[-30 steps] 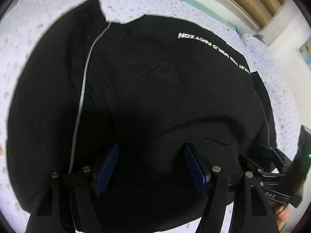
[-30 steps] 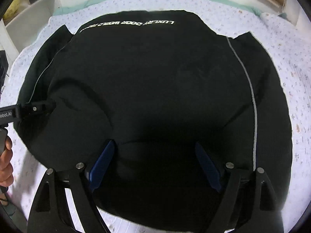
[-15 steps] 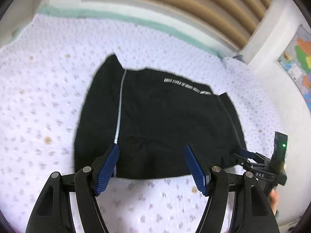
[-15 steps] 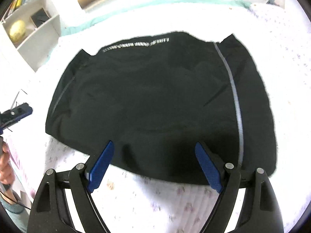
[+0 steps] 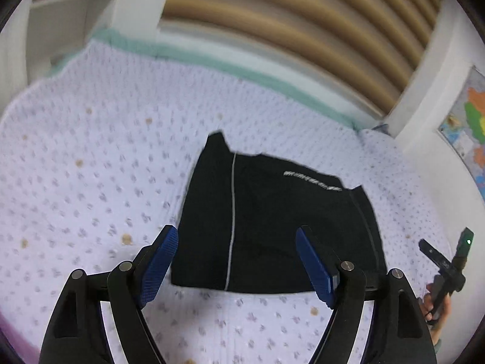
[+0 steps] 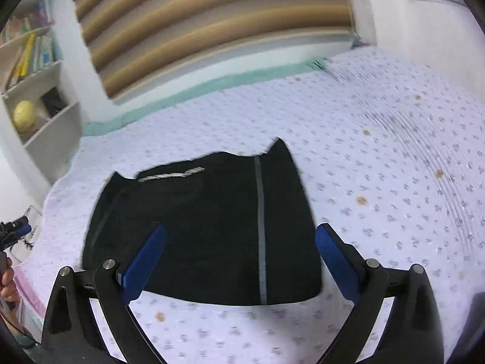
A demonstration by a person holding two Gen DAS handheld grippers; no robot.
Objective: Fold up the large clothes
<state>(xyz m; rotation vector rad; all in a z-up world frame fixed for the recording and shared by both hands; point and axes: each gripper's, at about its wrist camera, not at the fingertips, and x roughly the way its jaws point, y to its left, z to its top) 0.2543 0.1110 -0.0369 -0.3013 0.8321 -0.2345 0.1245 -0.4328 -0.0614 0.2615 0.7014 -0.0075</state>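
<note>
A black garment (image 5: 272, 227) lies folded into a rough rectangle on the flowered white bedspread (image 5: 91, 182), with a grey stripe down one side and white lettering near its far edge. It shows the same way in the right wrist view (image 6: 206, 230). My left gripper (image 5: 236, 236) hovers above and short of the garment's near edge, its jaws opening with nothing between the blue pads. My right gripper (image 6: 241, 233) also hangs above the near edge, jaws opening and empty. The right gripper (image 5: 445, 261) shows at the right edge of the left wrist view, held by a hand.
A striped headboard (image 6: 212, 30) and a teal mattress edge (image 5: 242, 69) run along the far side of the bed. A white bookshelf (image 6: 36, 91) with books and a yellow ball stands at the left. A map poster (image 5: 466, 127) hangs on the right wall.
Both grippers have risen and pulled back from the garment, which now looks small and far. Their jaws stand wider than before. The garment stays flat on the bed.
</note>
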